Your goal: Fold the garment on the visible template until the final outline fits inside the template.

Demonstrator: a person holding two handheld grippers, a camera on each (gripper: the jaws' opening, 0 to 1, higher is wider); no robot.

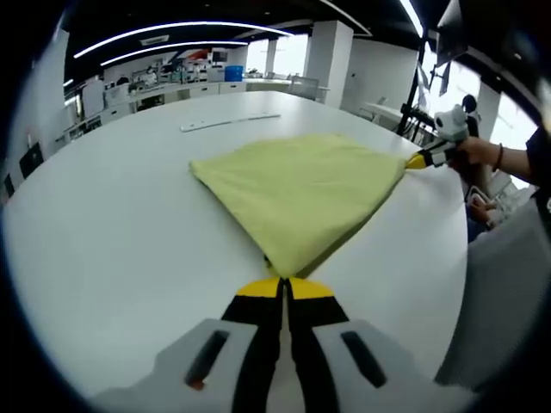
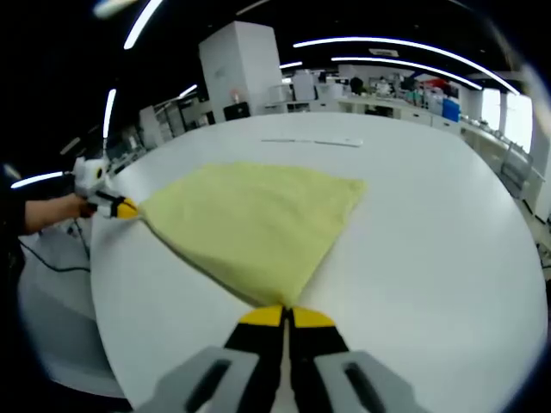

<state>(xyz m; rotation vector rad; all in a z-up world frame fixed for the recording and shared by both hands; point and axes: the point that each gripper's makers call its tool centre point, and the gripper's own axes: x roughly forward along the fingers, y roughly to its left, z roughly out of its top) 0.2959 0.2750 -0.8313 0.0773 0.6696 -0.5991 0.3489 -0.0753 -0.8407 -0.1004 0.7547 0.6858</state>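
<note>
On the white table [image 1: 112, 215] the yellow garment [image 1: 297, 194] lies flat, the left gripper [image 1: 284, 288] and right gripper [image 2: 285, 315] each clenched on a near corner. Probably mid-fold; no template outline is clearly discernible beneath it.

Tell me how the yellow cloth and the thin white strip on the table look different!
The pale yellow cloth garment is big and wide; the thin white strip is small and narrow. The garment is pinched at two corners, one by the left gripper and one by the right gripper; nothing holds the strip. The garment lies nearer the grippers, the strip beyond it. Both lie flat on the round white table.
</note>
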